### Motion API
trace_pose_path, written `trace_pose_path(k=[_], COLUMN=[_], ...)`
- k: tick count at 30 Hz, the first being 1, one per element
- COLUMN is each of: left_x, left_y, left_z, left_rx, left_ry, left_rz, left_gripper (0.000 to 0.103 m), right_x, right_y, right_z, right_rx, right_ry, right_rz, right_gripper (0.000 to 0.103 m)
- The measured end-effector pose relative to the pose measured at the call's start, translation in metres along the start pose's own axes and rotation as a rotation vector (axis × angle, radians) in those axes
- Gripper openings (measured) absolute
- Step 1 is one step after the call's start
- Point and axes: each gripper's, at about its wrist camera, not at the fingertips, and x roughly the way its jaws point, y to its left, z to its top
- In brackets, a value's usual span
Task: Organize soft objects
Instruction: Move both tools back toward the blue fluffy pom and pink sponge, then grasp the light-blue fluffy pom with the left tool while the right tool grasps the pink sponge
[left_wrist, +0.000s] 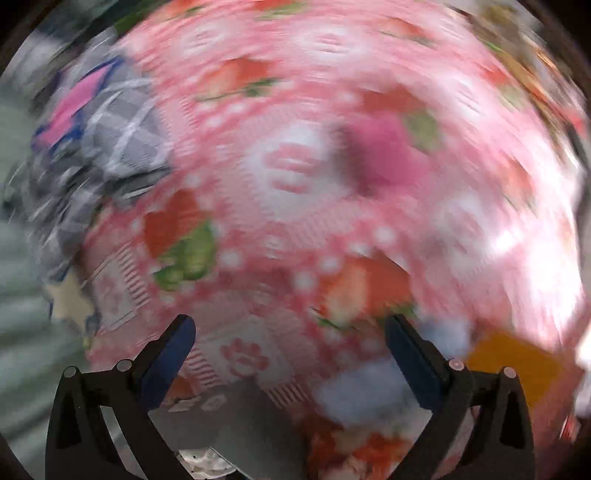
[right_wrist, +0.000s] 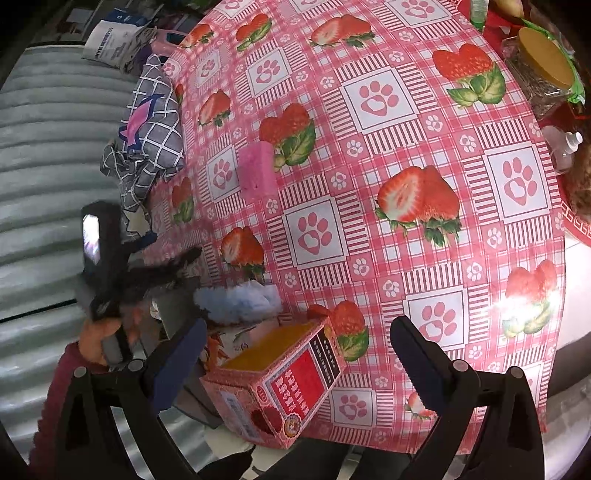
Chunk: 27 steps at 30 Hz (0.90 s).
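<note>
My left gripper is spread wide with nothing between its blue-padded fingers; its whole view is smeared by motion blur. My right gripper is also released, with its fingers wide apart and empty. Both hang above the worktop, which is covered in glossy pink gingham plastic printed with strawberries and paw prints.

Soft things: a pink sponge, a rectangular porous block, lies flat mid-worktop, well ahead of my right gripper. In the left view it is only a blurry pink patch.

A fluffy pale blue cloth is bunched near the front edge, just beyond the box. In the left view it shows as a fuzzy blob near my right-hand finger.

A grey fabric with a white grid pattern and a pink patch is crumpled at the worktop's left edge and partly hangs over it. It is blurred in the left view too.

A pink cardboard box, open on top with a yellow-orange inside, sits tilted at the front edge between my right gripper's fingers in the view; whether it touches them I cannot tell.

A clear jar with a tan lid stands at the far right. The background is ribbed grey sheeting.
</note>
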Motion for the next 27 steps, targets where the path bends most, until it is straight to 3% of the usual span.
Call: trace_pose_path(k=[2, 4, 8, 10, 14, 15, 18, 19, 21, 22, 25, 27], left_x=[0.006, 0.018, 0.042, 0.056, 0.076, 0.080, 0.094, 0.098, 0.095, 0.091, 0.080, 0.070], left_y=[-0.024, -0.040, -0.054, -0.060, -0.069, -0.073, -0.081, -0.080, -0.077, -0.072, -0.060, -0.052], left_z=[-0.003, -0.003, 0.001, 0.003, 0.000, -0.001, -0.009, -0.017, -0.023, -0.022, -0.023, -0.029], left_rx=[0.123, 0.179, 0.137, 0.127, 0.199, 0.214, 0.217, 0.207, 0.165, 0.143, 0.051, -0.034], left_ry=[0.043, 0.110, 0.177, 0.207, 0.225, 0.229, 0.250, 0.242, 0.210, 0.200, 0.141, 0.085], left_rz=[-0.015, -0.086, -0.207, -0.209, -0.129, -0.103, -0.029, -0.028, -0.037, -0.039, -0.025, -0.025], left_gripper=[0.103, 0.103, 0.103, 0.103, 0.100, 0.097, 0.072, 0.070, 0.056, 0.041, 0.030, 0.029], right_x=[0.001, 0.001, 0.004, 0.007, 0.015, 0.018, 0.023, 0.025, 0.028, 0.030, 0.038, 0.046], right_y=[0.000, 0.001, 0.001, -0.001, -0.005, -0.005, -0.004, -0.003, 0.000, 0.003, 0.014, 0.024], right_z=[0.003, 0.004, 0.003, 0.002, 0.002, 0.002, 0.004, 0.006, 0.010, 0.013, 0.025, 0.033], right_rx=[0.000, -0.001, -0.009, -0.007, 0.000, -0.001, -0.012, -0.019, -0.030, -0.037, -0.070, -0.097], right_ry=[0.005, 0.008, 0.021, 0.032, 0.050, 0.055, 0.065, 0.067, 0.065, 0.062, 0.054, 0.047], right_rz=[0.000, 0.002, 0.003, 0.001, -0.004, -0.006, -0.015, -0.022, -0.031, -0.038, -0.068, -0.086], right_gripper=[0.100, 0.100, 0.100, 0.100, 0.100, 0.100, 0.100, 0.100, 0.100, 0.100, 0.100, 0.100])
